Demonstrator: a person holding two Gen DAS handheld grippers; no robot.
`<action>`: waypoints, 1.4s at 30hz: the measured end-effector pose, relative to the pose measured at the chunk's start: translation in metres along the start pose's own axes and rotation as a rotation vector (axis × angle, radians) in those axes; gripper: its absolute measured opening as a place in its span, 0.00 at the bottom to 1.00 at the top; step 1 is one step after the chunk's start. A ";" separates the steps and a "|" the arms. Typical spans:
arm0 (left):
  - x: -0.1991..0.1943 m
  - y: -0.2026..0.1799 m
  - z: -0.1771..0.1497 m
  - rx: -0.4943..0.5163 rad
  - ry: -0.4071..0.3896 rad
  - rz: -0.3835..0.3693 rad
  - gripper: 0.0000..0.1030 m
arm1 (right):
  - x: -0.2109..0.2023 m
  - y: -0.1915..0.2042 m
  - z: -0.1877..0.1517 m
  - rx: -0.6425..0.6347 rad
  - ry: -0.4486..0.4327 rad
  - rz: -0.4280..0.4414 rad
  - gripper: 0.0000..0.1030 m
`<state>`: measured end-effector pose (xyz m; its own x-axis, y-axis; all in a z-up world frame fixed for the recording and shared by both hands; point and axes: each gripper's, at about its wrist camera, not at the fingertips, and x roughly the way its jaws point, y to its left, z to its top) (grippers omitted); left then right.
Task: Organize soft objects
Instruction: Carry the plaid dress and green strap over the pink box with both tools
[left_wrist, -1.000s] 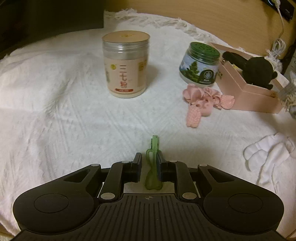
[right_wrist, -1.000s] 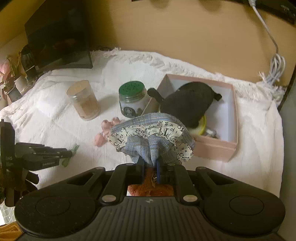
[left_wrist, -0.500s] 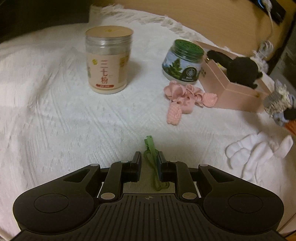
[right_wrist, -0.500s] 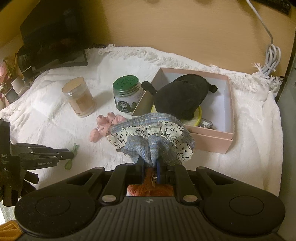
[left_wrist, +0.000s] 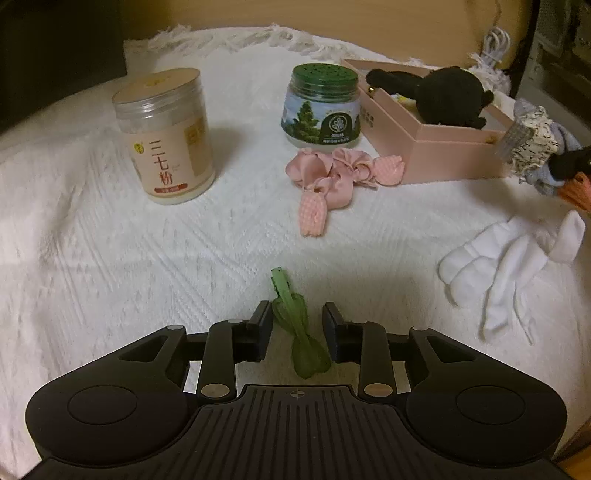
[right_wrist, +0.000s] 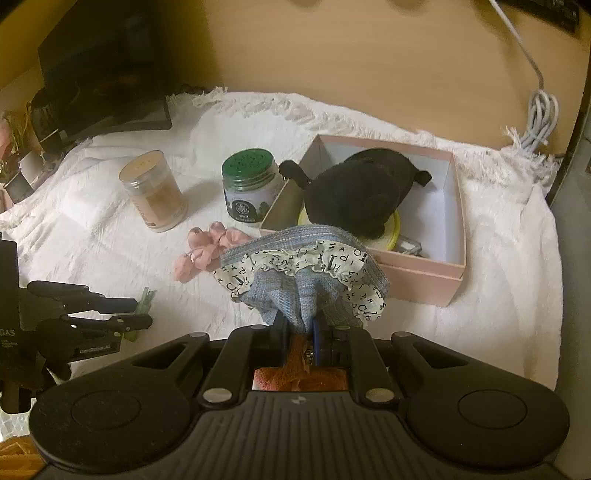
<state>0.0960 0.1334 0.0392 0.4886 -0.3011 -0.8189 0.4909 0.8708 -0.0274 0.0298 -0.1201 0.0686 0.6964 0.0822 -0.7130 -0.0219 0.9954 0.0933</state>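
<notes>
**Green hair tie let loose on the cloth while the frilled scrunchie stays clamped**

The left gripper (left_wrist: 297, 334) hangs low over the near part of the white cloth (left_wrist: 110, 258), its jaws opening. The green hair tie (left_wrist: 299, 332) lies between them on the cloth; the pads stand clear of it on both sides. The right gripper (right_wrist: 299, 332) is closed tight on a blue scrunchie (right_wrist: 306, 273) with a letter-printed frill, held in the air in front of the pink box (right_wrist: 424, 280).

The left wrist view alone shows the white socks (left_wrist: 509, 266) lying near the right edge of the cloth, and the label on the tan-lidded jar (left_wrist: 166, 136). It sees the box only from the side, with the black plush toy (left_wrist: 450, 96) rising above its wall.

The right wrist view looks down into the box: the black plush lies on a yellow-rimmed round item, beside white bare floor. It also shows the left gripper from the side, near the cloth's left edge.

Both views show the pink scrunchie (left_wrist: 332, 177) lying on the cloth, just in front of the green-lidded jar (left_wrist: 321, 107) and beside the box.
</notes>
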 end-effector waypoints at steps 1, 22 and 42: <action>0.000 0.000 0.000 -0.005 -0.004 0.005 0.33 | -0.001 0.001 0.000 -0.005 -0.006 -0.002 0.12; -0.045 -0.091 -0.005 0.223 0.016 -0.255 0.22 | -0.049 -0.043 -0.053 0.075 -0.004 -0.076 0.12; -0.036 -0.129 0.214 0.180 -0.189 -0.430 0.22 | -0.080 -0.060 0.036 0.040 -0.252 -0.114 0.12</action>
<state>0.1695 -0.0518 0.1948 0.3291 -0.6977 -0.6363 0.7850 0.5767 -0.2263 0.0012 -0.1881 0.1452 0.8495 -0.0496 -0.5253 0.0911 0.9944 0.0533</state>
